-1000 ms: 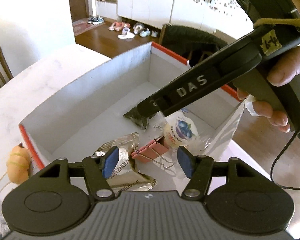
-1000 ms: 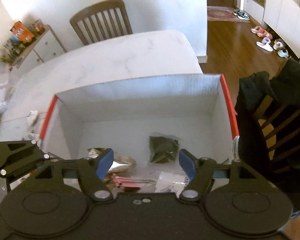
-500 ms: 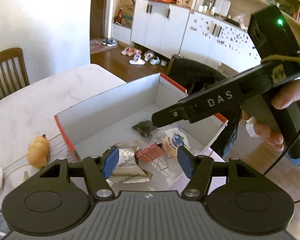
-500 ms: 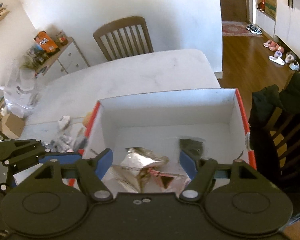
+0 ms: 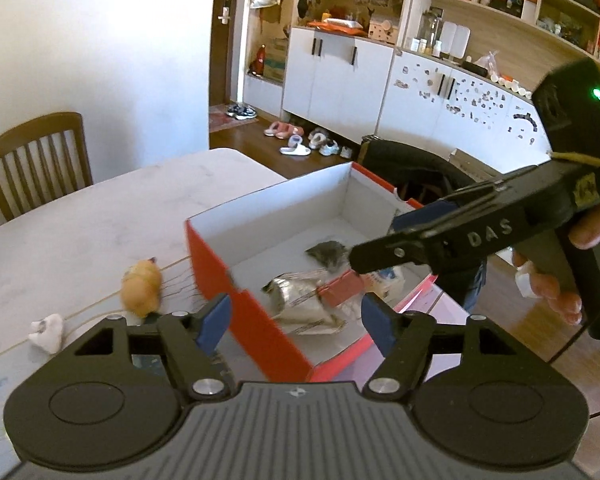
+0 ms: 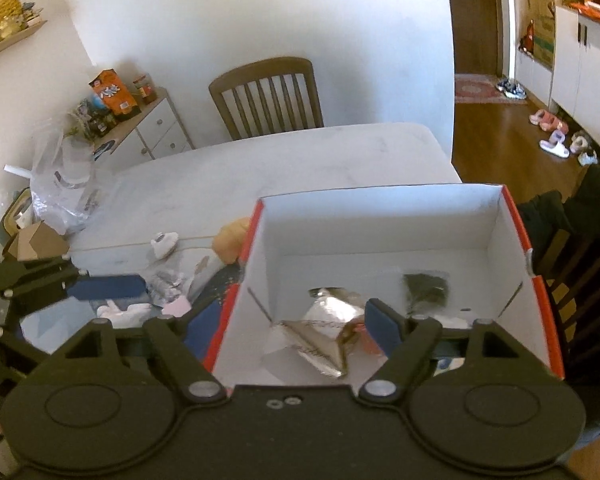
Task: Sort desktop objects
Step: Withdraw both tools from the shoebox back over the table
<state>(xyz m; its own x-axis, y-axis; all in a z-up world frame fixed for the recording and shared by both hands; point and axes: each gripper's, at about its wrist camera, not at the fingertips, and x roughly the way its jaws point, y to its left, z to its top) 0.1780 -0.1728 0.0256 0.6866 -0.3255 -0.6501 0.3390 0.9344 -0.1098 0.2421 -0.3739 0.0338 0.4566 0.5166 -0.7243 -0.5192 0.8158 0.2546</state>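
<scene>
A red box with white inner walls (image 5: 268,204) (image 6: 380,208) stands on the pale table. Inside lie a silver foil packet (image 5: 300,304) (image 6: 324,328), a pink binder clip (image 5: 340,290), a dark packet (image 5: 328,252) (image 6: 426,288) and a white pouch with blue print (image 5: 384,280). My left gripper (image 5: 296,320) hovers over the box's near left corner, jaws opening, nothing between them. My right gripper (image 6: 292,320) (image 5: 396,236) hangs above the box's near side, jaws also opening and empty.
An orange soft toy (image 5: 142,288) (image 6: 230,240) and a small white object (image 5: 46,330) (image 6: 164,242) lie on the table left of the box. More clutter (image 6: 168,284) sits nearer. A wooden chair (image 6: 268,96) and a plastic bag (image 6: 64,184) stand beyond.
Both grippers have drawn back and up from inside the box, and their jaws have widened. The orange toy and the table left of the box have come into view.
</scene>
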